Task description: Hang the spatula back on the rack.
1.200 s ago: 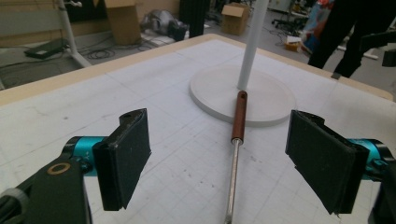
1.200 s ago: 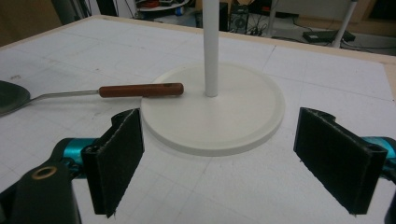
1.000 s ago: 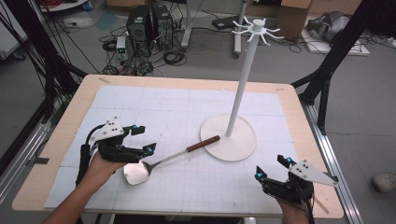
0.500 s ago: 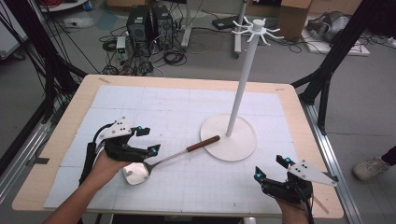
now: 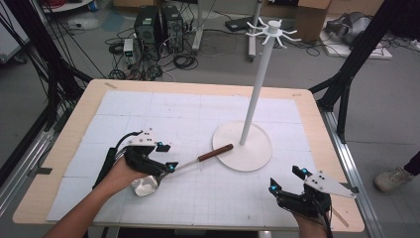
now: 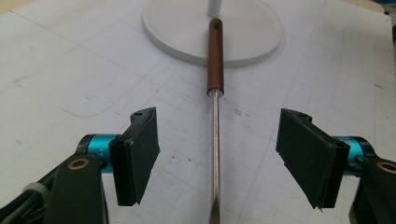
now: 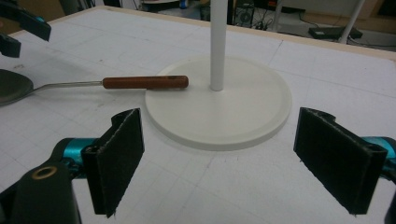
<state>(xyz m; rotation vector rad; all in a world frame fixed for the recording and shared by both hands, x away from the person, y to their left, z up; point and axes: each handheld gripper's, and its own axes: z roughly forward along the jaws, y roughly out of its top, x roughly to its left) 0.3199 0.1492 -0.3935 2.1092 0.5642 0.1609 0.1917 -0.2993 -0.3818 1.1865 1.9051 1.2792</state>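
A table [image 5: 317,119] with a wooden rim carries a white gridded mat [image 5: 148,119]. On the floor [image 5: 89,44] beyond it, at about 11 o'clock, a black computer box [image 5: 158,22] sits among tangled cables [image 5: 183,62]. At 1 o'clock lies a grey bag [image 5: 354,22]. Black frame struts [image 5: 356,54] rise at 2 o'clock and at 10 o'clock. A shoe [image 5: 392,178] rests on the floor at 4 o'clock.

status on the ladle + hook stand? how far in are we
Early. Done: nothing visibly; the ladle lies on the mat, its wooden handle tip resting on the stand base. In hand: left hand-held gripper is open, straddling the metal shaft, not closed. Right hand-held gripper is open, empty, facing the base. Left, presumably: grasp, lift, hang on a hook.
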